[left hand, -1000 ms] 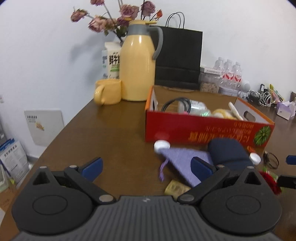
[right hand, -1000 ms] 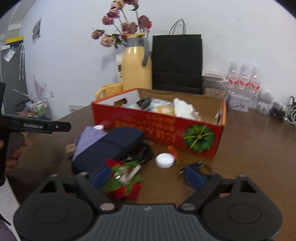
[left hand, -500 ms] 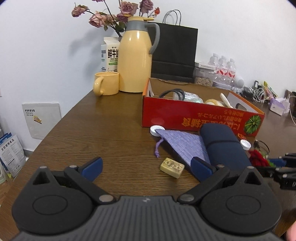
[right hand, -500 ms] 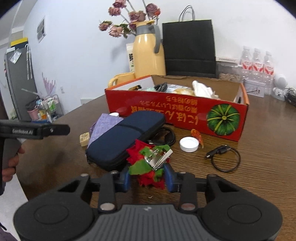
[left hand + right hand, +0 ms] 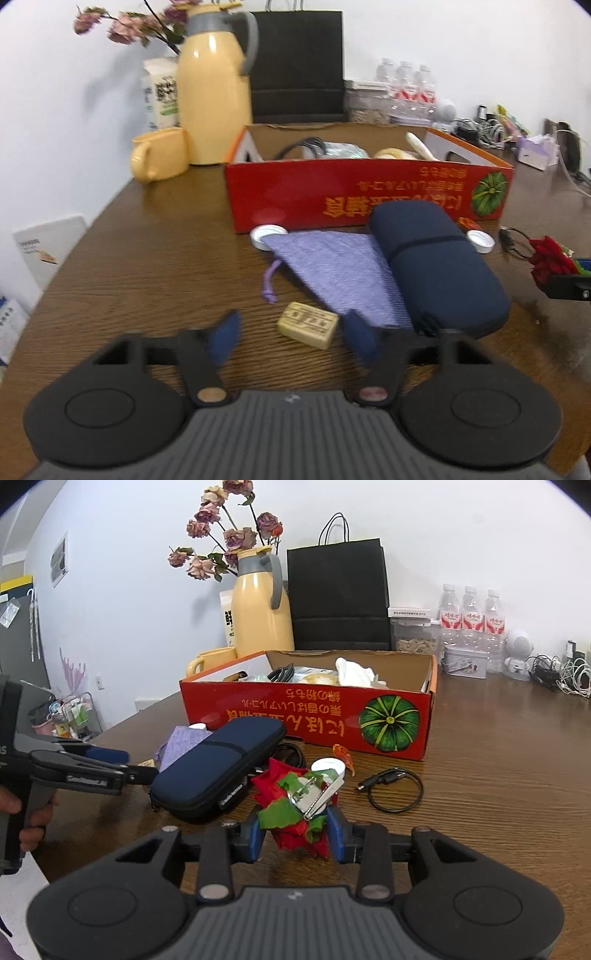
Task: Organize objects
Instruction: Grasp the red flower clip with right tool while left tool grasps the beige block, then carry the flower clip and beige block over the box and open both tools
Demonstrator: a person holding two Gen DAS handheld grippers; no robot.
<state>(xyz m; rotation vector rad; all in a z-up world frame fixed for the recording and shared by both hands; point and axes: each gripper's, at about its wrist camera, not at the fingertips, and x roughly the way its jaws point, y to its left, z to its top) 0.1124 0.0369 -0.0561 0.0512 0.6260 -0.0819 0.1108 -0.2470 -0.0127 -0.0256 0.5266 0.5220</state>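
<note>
Brown wooden tabletop (image 5: 155,266) carries the clutter. Right gripper (image 5: 295,836) is clamped on a red-and-green fabric flower (image 5: 291,812) with a metal clip, near the red cardboard box (image 5: 306,716). Left gripper (image 5: 291,338) is closing around a small tan block (image 5: 308,325), pads not yet touching. The soft flower could slip or snag; the block, long axis slanting across the jaws, may twist out. A navy zip case (image 5: 436,273) points toward the box.
</note>
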